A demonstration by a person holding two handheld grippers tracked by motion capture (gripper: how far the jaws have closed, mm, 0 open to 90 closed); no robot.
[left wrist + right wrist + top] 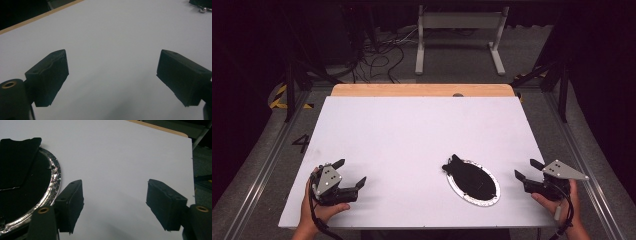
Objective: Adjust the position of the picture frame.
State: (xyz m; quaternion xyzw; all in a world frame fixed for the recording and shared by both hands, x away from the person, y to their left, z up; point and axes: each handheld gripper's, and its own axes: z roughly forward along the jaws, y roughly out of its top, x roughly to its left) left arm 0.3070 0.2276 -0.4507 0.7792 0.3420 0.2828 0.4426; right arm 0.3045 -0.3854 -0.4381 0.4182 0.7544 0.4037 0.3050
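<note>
An oval silver-rimmed plate [460, 192] lies on the white table, right of centre near the front edge, with a black flat piece [469, 176] lying across it and sticking out over its far left rim. In the right gripper view the plate's rim [55, 178] and the black piece [17, 157] sit to the left of the jaws. My right gripper [526, 170] is held just right of the plate, open and empty. At the front left, my left gripper [349, 172] is also open, with bare table between its jaws [112, 72].
The white table top [412, 135] has a wooden strip [422, 90] along its far edge. Beyond it stand a grey metal frame [459, 30] and loose cables on the floor. Metal rails run along both sides of the table.
</note>
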